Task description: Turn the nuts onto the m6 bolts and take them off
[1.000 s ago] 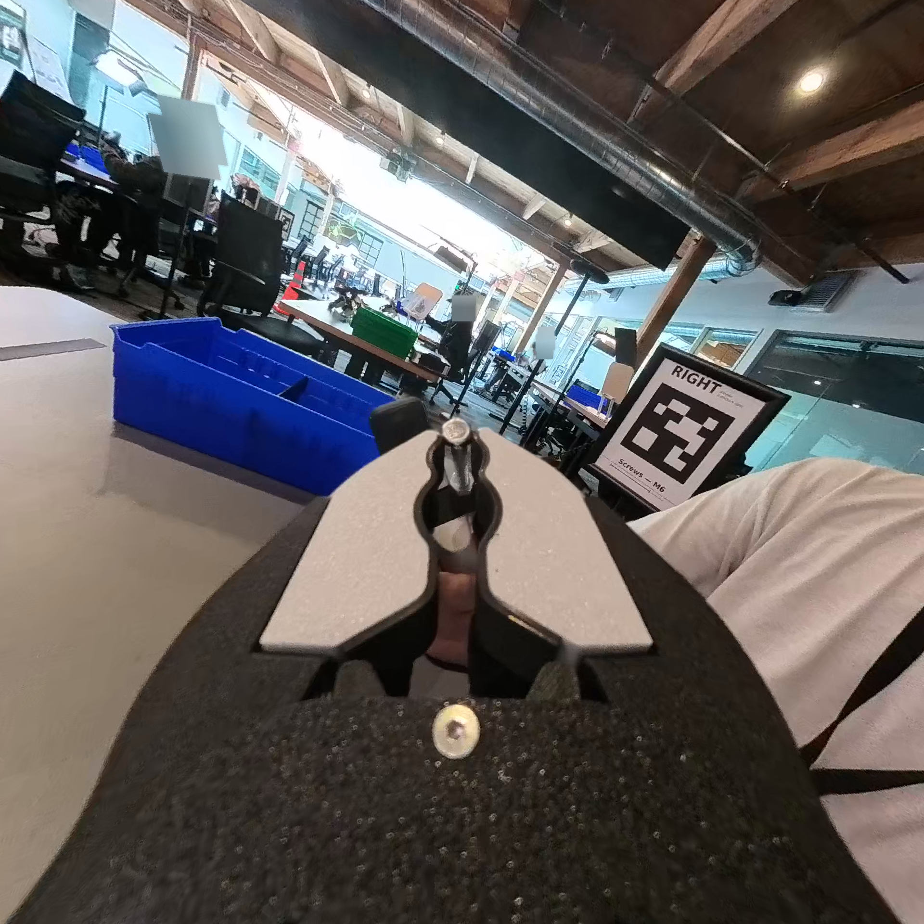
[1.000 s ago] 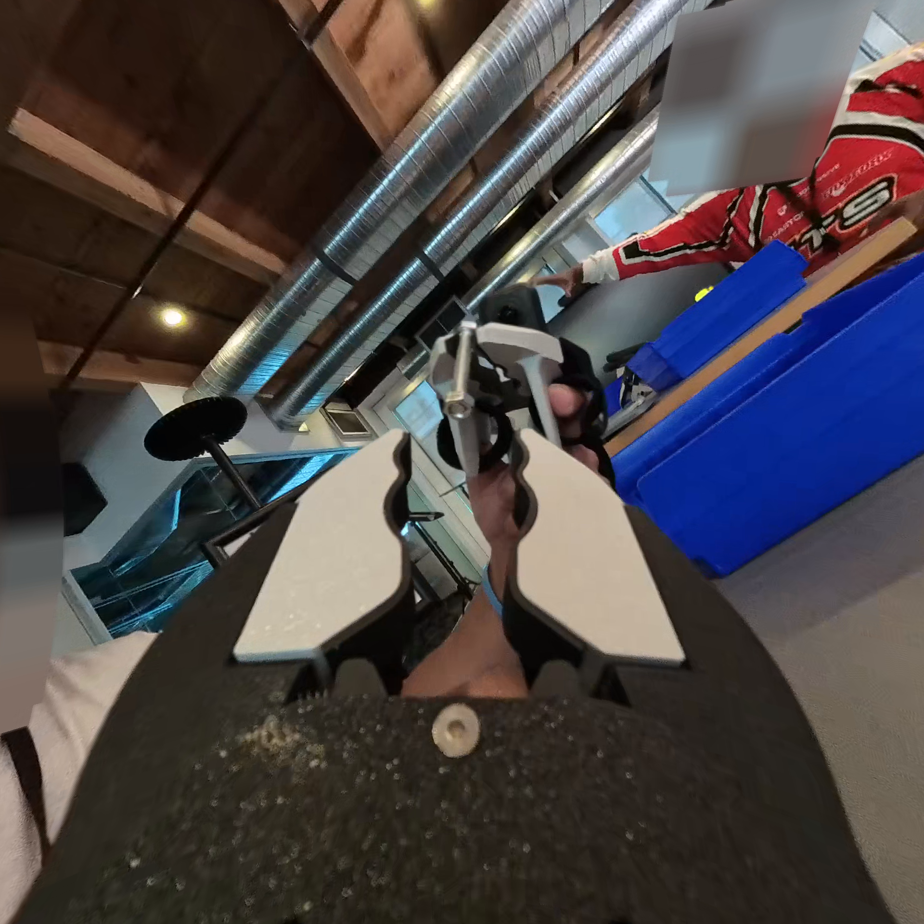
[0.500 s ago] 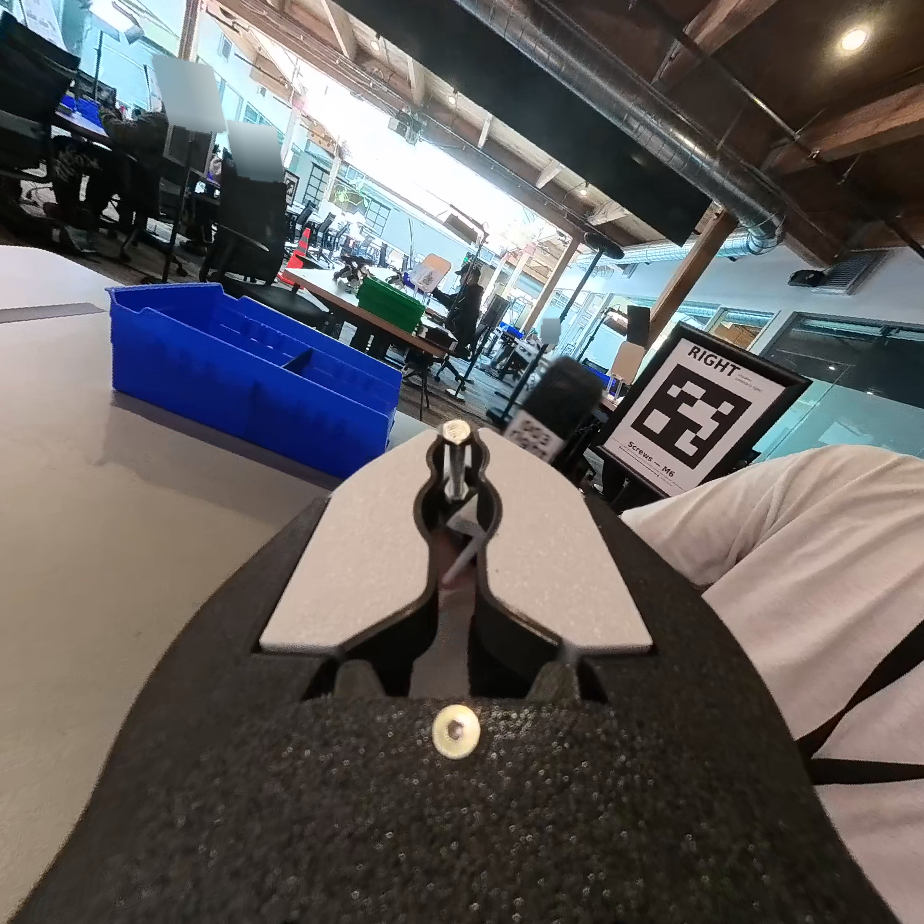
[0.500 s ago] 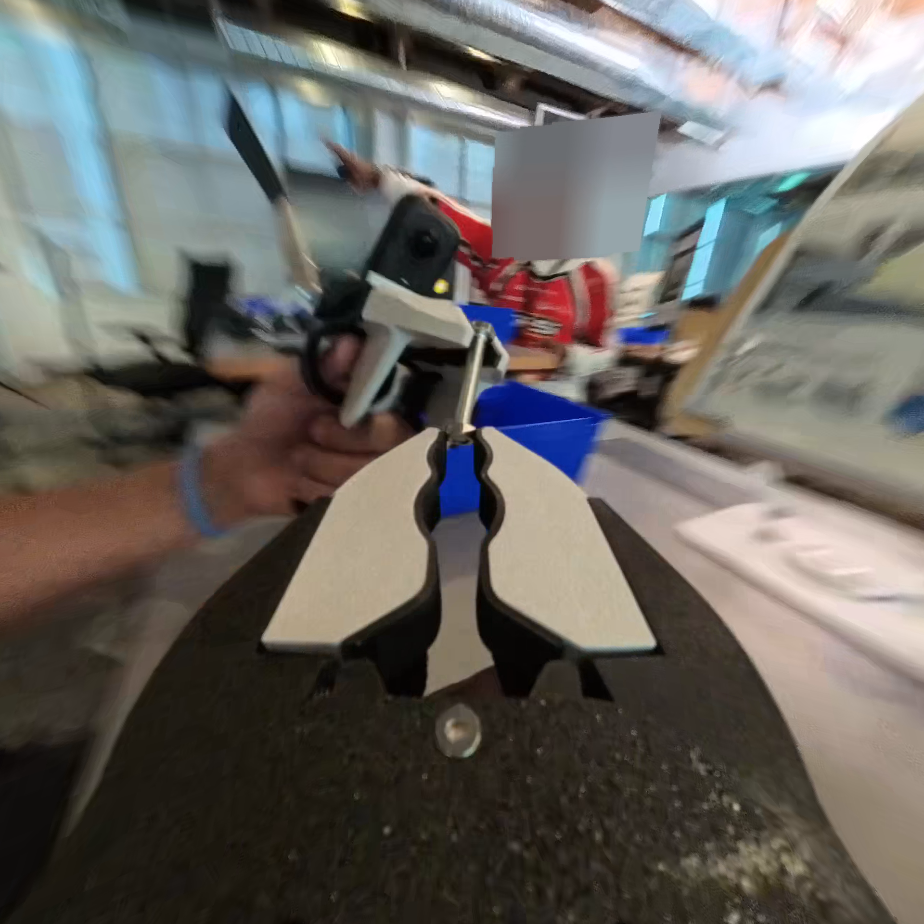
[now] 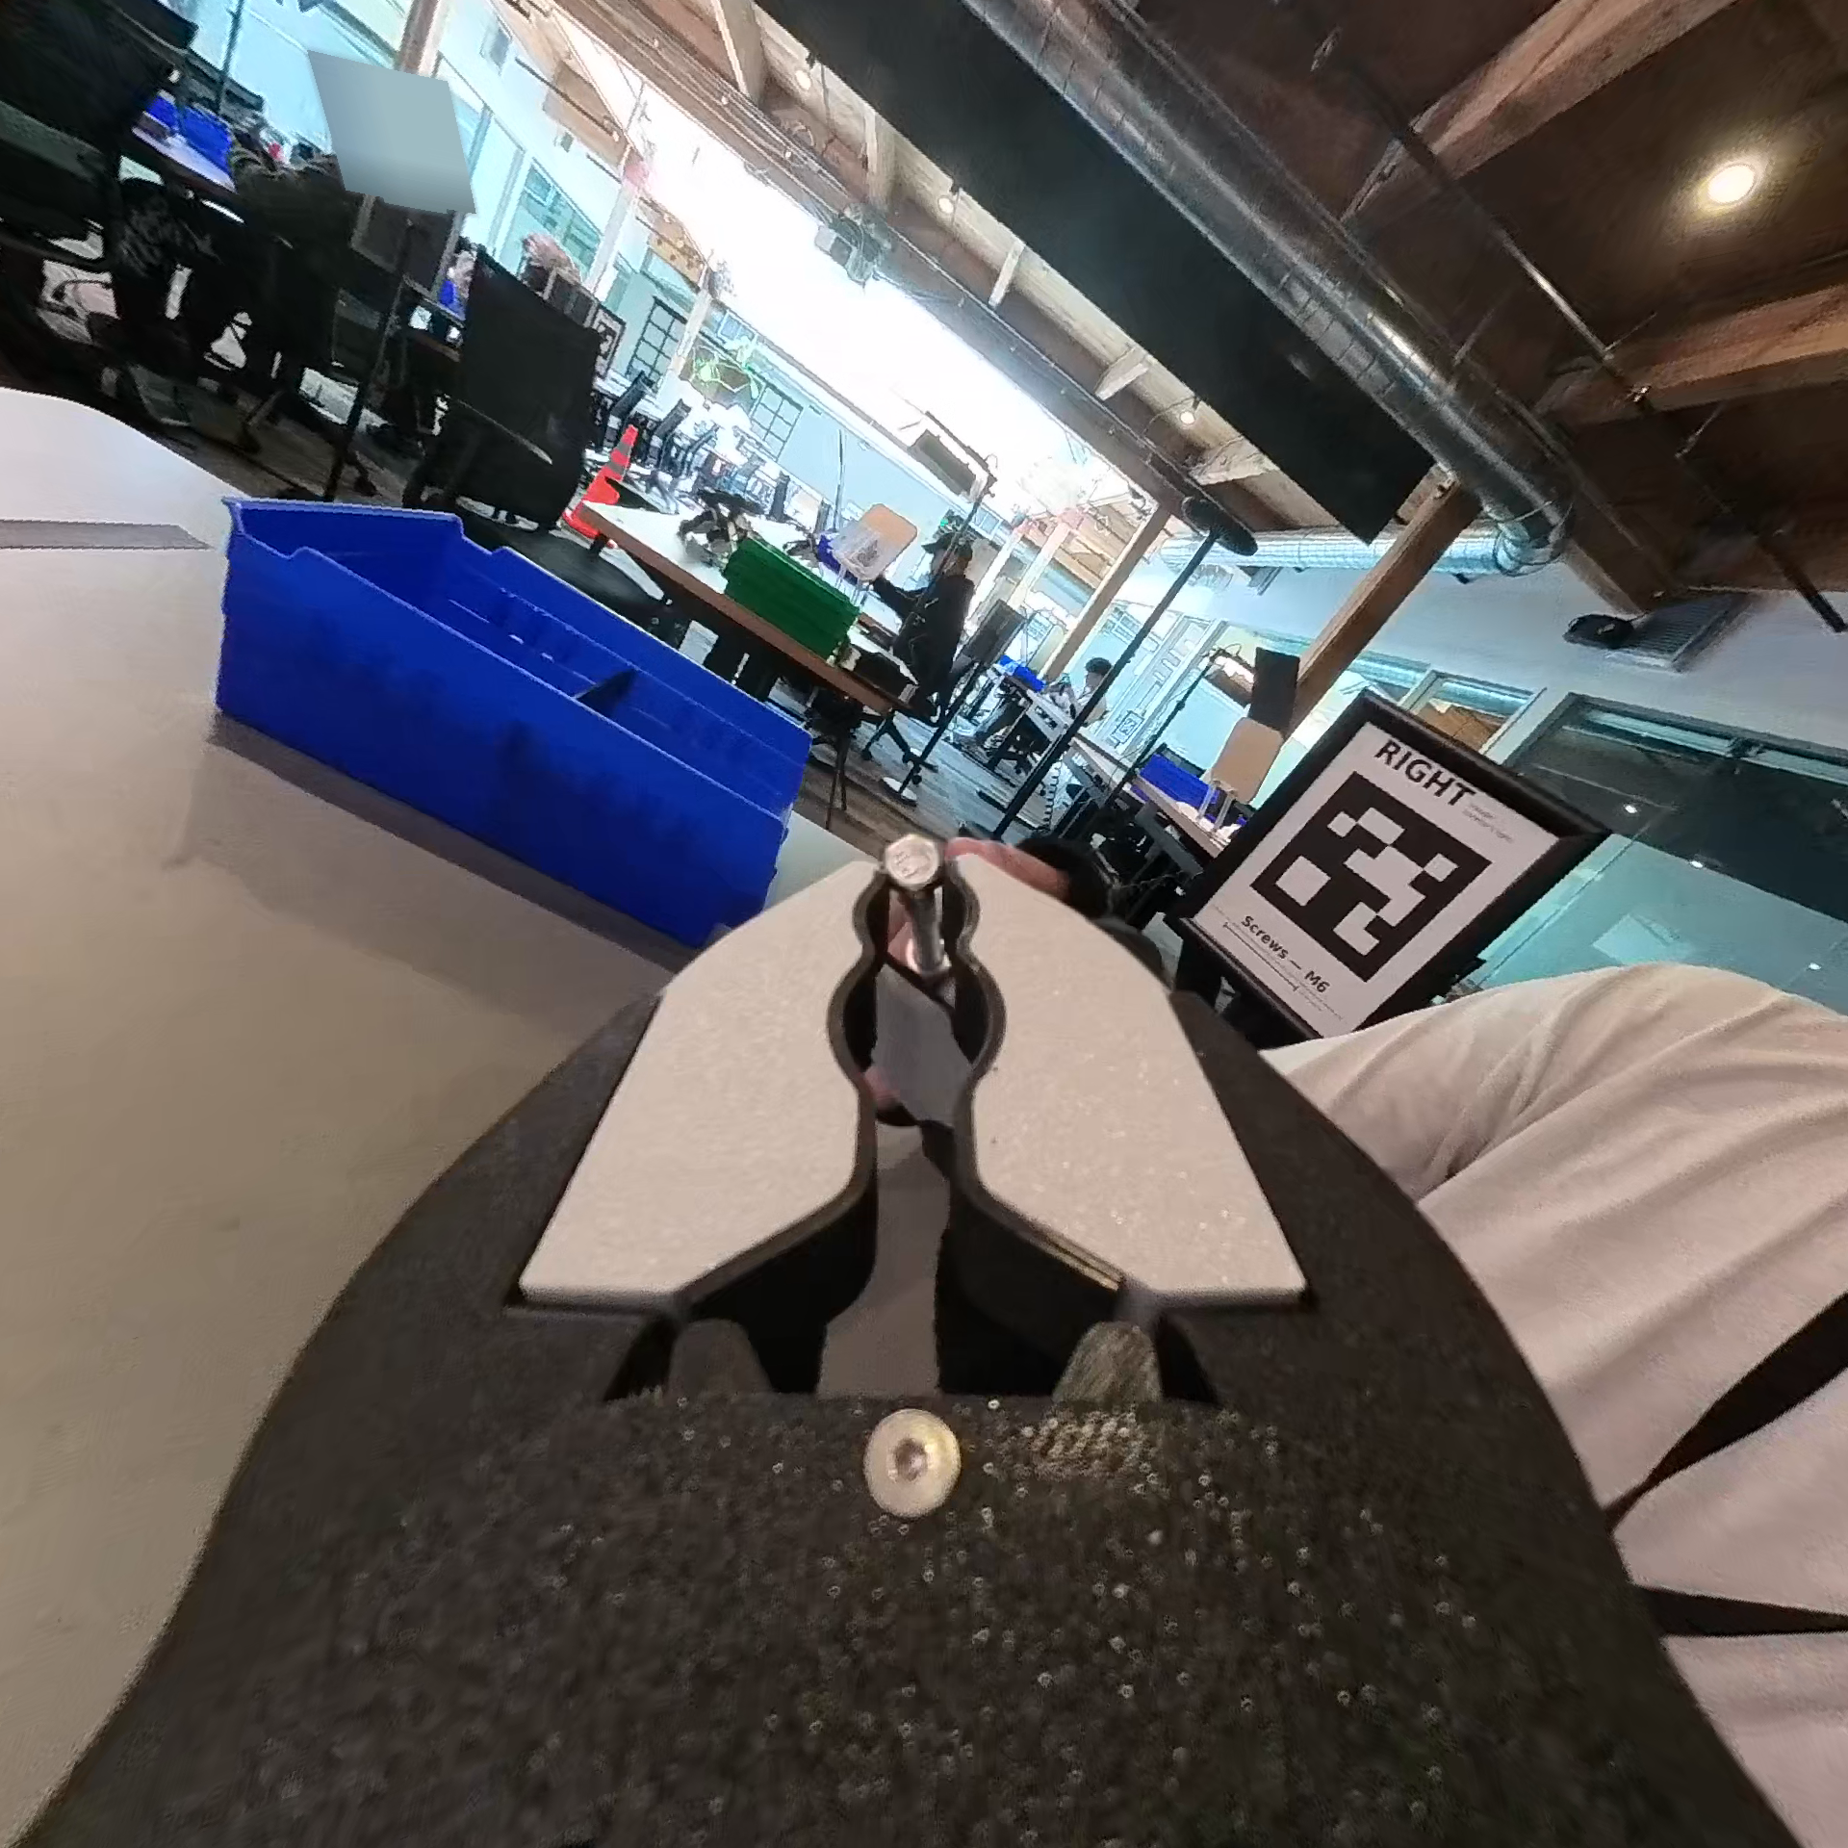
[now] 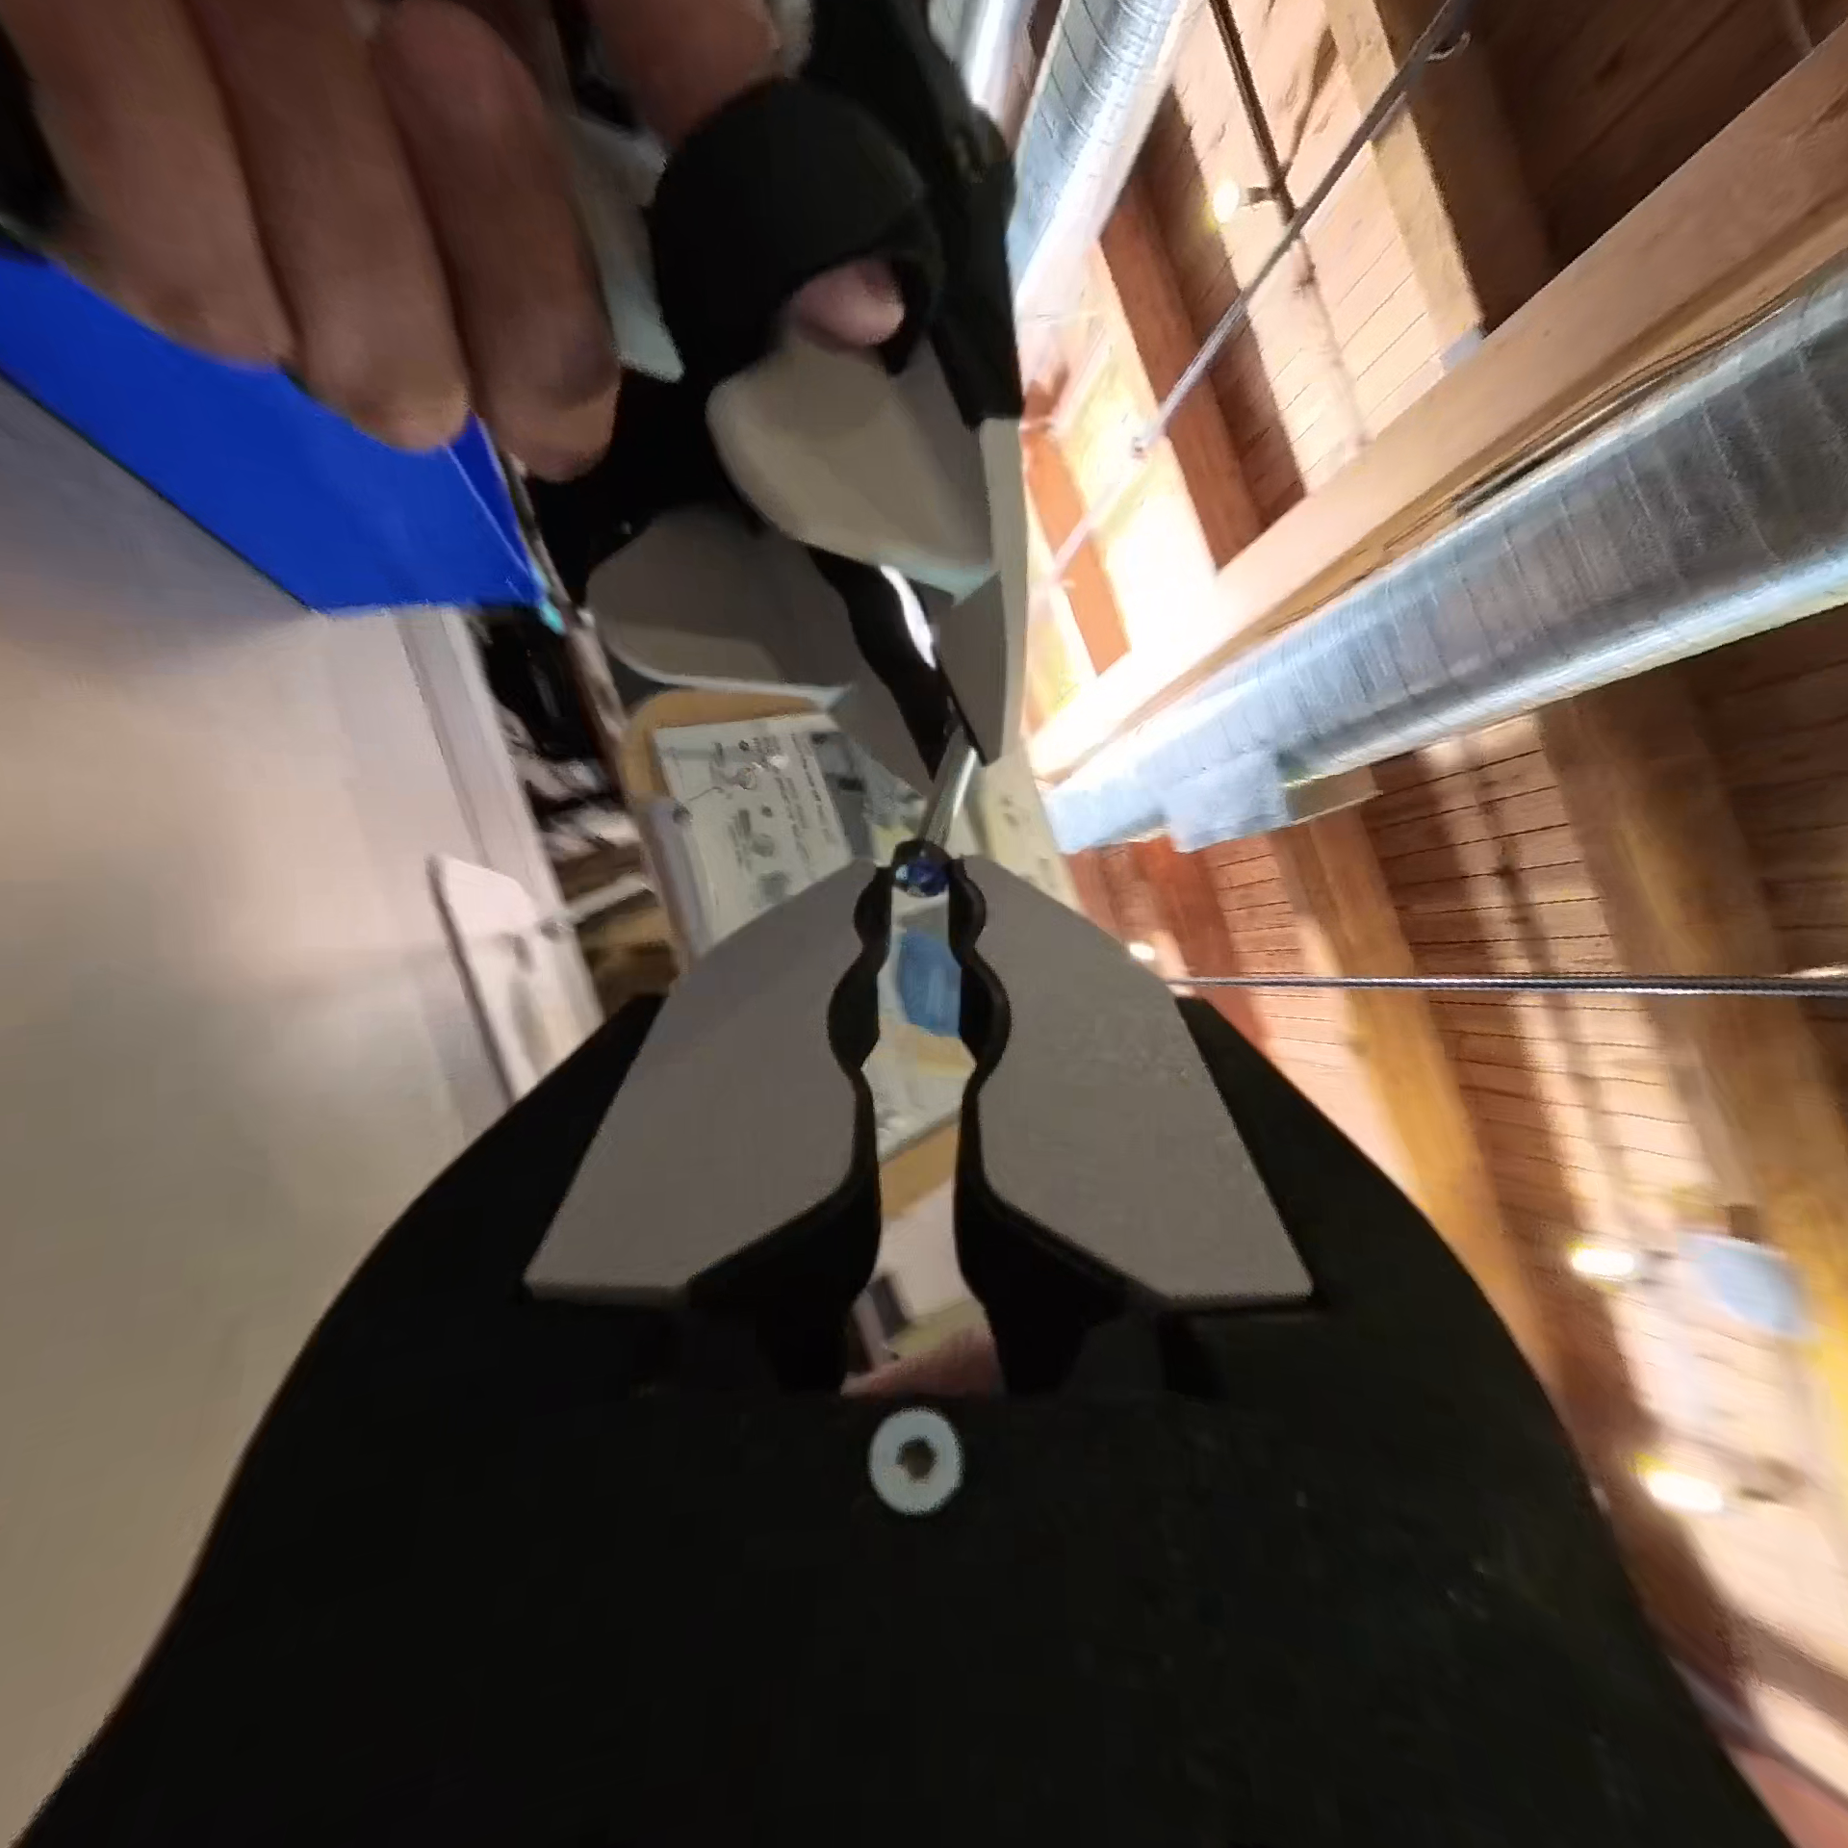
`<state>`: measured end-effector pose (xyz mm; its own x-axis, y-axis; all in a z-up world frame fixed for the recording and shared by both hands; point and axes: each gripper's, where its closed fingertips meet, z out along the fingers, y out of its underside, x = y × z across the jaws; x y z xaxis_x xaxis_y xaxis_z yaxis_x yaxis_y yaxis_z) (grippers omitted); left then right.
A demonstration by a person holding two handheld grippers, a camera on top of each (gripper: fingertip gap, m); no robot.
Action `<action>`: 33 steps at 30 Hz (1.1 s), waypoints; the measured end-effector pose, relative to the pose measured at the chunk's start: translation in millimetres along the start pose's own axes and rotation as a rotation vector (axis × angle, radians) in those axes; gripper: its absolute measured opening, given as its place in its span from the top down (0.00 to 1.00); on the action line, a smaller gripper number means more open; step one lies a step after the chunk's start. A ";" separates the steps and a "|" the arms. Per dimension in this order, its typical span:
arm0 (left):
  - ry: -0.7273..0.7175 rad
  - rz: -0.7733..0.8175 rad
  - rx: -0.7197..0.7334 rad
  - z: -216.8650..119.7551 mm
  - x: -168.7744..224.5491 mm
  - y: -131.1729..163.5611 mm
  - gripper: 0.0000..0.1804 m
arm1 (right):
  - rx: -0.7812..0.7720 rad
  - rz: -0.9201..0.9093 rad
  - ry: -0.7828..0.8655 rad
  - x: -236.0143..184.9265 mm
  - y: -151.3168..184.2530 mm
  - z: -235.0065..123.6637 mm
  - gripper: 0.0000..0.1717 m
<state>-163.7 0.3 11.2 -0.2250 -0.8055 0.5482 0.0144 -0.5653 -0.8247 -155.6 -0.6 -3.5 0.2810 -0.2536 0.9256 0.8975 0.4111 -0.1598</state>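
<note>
— Between the two grippers, how does the bolt [image 5: 922, 915] lie?

— Its head is clamped in the left gripper [image 5: 915, 880]; the shank runs straight toward the right gripper [image 6: 922, 880], whose tips pinch the nut [image 6: 920, 876] at the shank's far end. Axes look nearly in line, so I'd judge turning comes next.

— Surroundings?

— A grey table [image 5: 250, 1050] with a blue bin [image 5: 480, 700]; an open workshop beyond.

The right wrist view is smeared pretty badly, so the blue bin [image 6: 300, 500] and the hand [image 6: 330, 200] up top are just soft shapes running off the edge. The nut [image 6: 920, 878] is tiny and dark, with its edges hard to make out. In the left wrist view, the bolt [image 5: 925, 920] shank drops behind the fingers [image 5: 760, 1080], so its lower end is hidden.
</note>
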 end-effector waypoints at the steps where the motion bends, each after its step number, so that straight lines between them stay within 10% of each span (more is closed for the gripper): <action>1: 0.009 0.005 -0.003 0.1 1.8 0.4 0.95 | 0.020 0.106 -0.031 0.0 -1.1 -1.0 0.94; 7: 0.036 0.041 0.035 -4.4 10.4 -7.6 0.95 | 0.215 0.990 -0.360 0.9 -22.7 -7.7 0.73; 12: 0.036 0.090 0.051 -8.4 15.0 -11.6 0.95 | 0.405 2.083 -0.784 2.4 -33.6 -7.1 0.74; 15: 0.019 0.110 0.039 -8.2 14.7 -10.6 0.95 | 0.474 2.385 -0.855 0.4 -30.6 -5.6 0.74; 20: 0.007 0.113 0.021 -6.2 11.8 -6.8 0.95 | 0.505 2.379 -0.809 3.7 -27.7 -7.5 0.94; 25: 0.019 0.090 0.017 -5.3 10.6 -5.7 0.95 | 0.445 2.164 -0.699 1.5 -24.4 -7.2 0.95; 33: -0.040 0.030 -0.017 -4.9 -2.7 -1.2 0.95 | 0.133 0.948 -0.360 -9.9 -1.0 0.2 0.94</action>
<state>-167.9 4.0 10.1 -0.1861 -0.8287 0.5278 0.0038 -0.5378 -0.8431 -159.3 1.7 -12.5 0.7174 0.4955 0.4897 0.3074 0.4057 -0.8608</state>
